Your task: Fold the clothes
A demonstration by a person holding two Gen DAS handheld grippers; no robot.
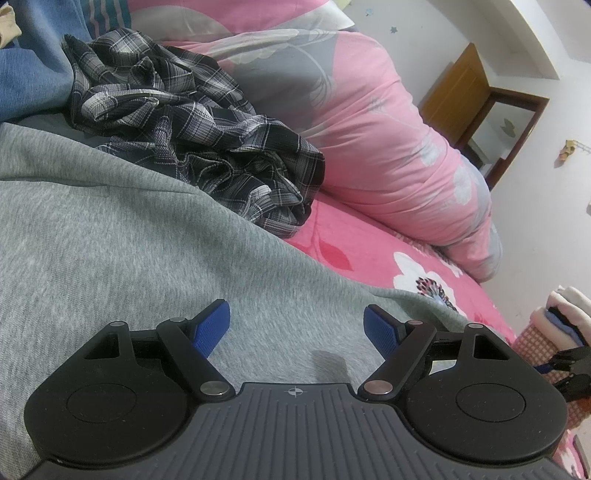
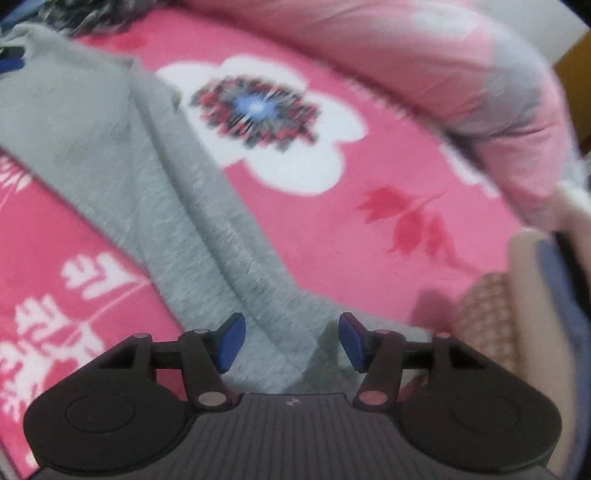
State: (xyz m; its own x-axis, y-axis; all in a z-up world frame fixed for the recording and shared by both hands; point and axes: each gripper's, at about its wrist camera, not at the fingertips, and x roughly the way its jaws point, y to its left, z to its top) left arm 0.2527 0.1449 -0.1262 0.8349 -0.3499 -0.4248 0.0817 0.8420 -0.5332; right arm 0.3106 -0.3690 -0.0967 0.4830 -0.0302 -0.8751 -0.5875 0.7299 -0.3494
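From my left wrist camera, the left gripper [image 1: 296, 334] stands wide, its blue pads [image 1: 212, 329] apart with nothing between them, hovering low over the grey garment [image 1: 122, 236]. That grey knit fills the left and lower part of this view and lies spread on the pink flowered bed cover [image 1: 354, 251]. Behind it I see a crumpled dark plaid garment [image 1: 195, 129], partly resting on the grey cloth and just beside a puffy pink duvet [image 1: 388, 122]. A blue cloth [image 1: 33, 74] sits at the far left edge. At the right edge there is a stack of folded clothes [image 1: 565, 317] over a checked pink surface, and a wooden piece of furniture [image 1: 476, 96] stands against the white wall.

My right wrist camera is blurred and shows things the left one does not: a long narrow stretch of the grey garment [image 2: 177, 206] running diagonally across the bed cover [image 2: 388, 251], with a lengthwise fold ridge in it and bare cover on both sides. A large white flower print [image 2: 266, 125] lies just beside it. The right gripper [image 2: 291, 341] is partly spread, pads off the cloth, over the lower end of that grey strip; nothing is held. The plaid garment shows here only as a dark smear at the top edge [image 2: 92, 14]. The folded stack [image 2: 546, 280] shows at the right, too blurred to read.
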